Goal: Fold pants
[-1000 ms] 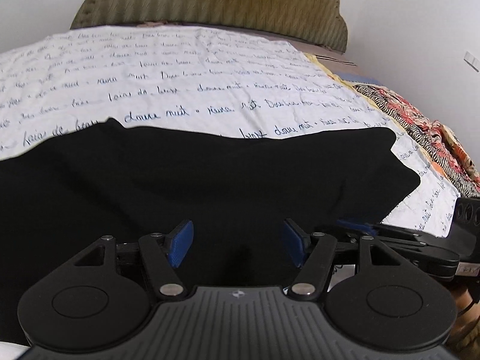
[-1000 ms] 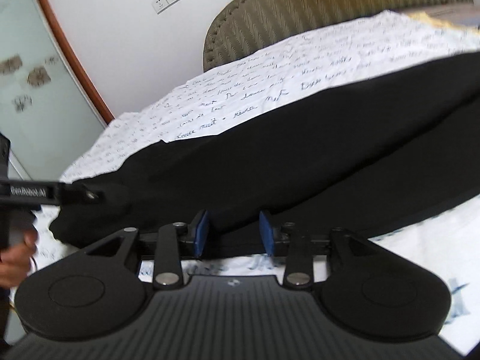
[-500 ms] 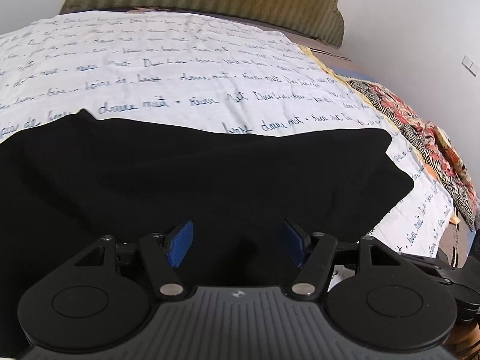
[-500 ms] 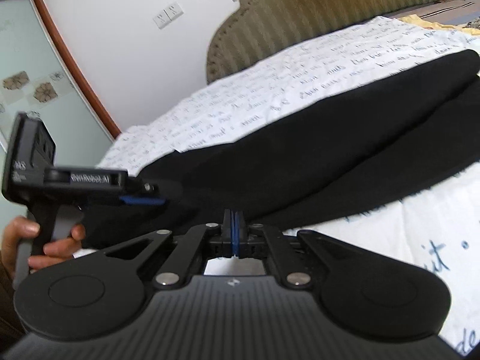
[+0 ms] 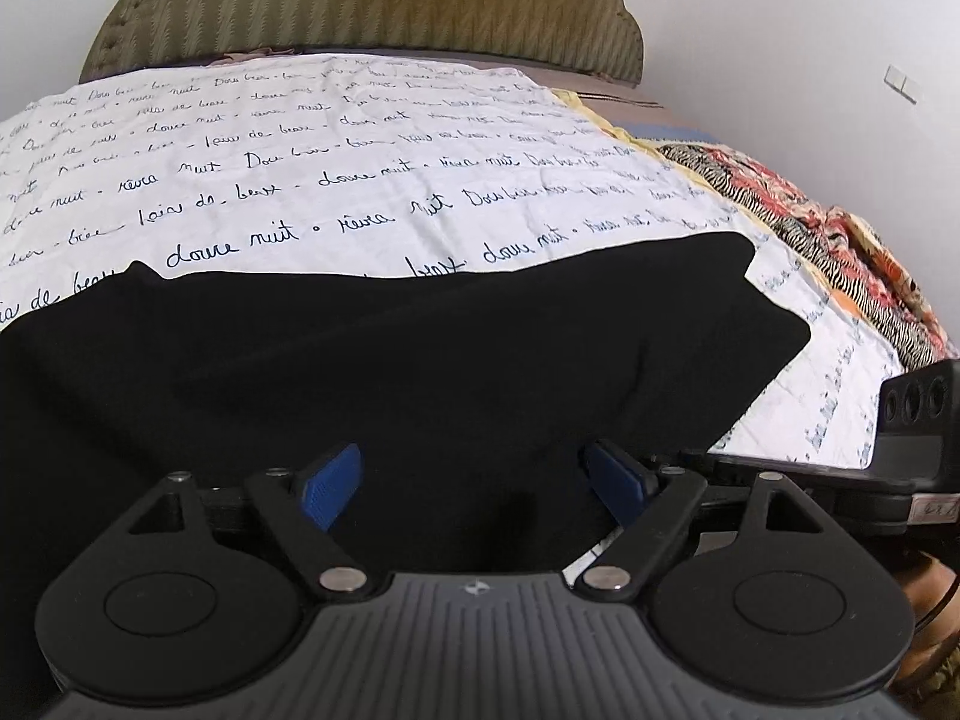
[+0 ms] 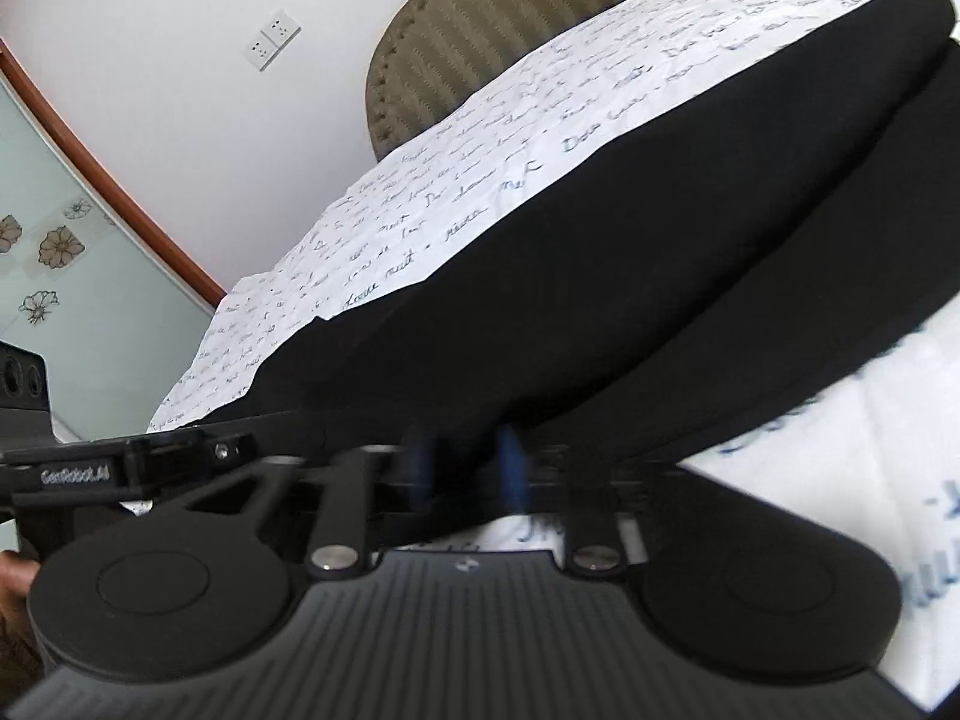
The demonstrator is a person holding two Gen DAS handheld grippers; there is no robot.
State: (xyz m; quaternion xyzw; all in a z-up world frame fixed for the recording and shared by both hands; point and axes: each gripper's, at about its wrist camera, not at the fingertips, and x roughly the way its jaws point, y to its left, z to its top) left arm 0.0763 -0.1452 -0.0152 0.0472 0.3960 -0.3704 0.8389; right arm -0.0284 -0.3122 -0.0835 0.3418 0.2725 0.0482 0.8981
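Observation:
Black pants [image 5: 420, 360] lie flat across the bed, one leg folded over the other; they also show in the right wrist view [image 6: 630, 276]. My left gripper [image 5: 474, 483] is open, its blue pads spread over the near edge of the pants, holding nothing. My right gripper [image 6: 465, 465] is partly open with a blurred gap between its blue pads, right at the near hem of the pants. The right gripper's body shows in the left wrist view [image 5: 900, 456]; the left gripper's body shows in the right wrist view [image 6: 72, 456].
The bed sheet [image 5: 360, 180] is white with blue handwriting. An olive padded headboard [image 5: 360, 0] stands at the far end. A patterned red and zebra blanket [image 5: 840, 240] lies along the right edge. Wall sockets [image 6: 273, 39] and a glass door [image 6: 48, 252] are at left.
My right gripper was shut half a second ago and has opened a little, dropping low to the pants' hem. My left gripper stays open and has shifted slightly.

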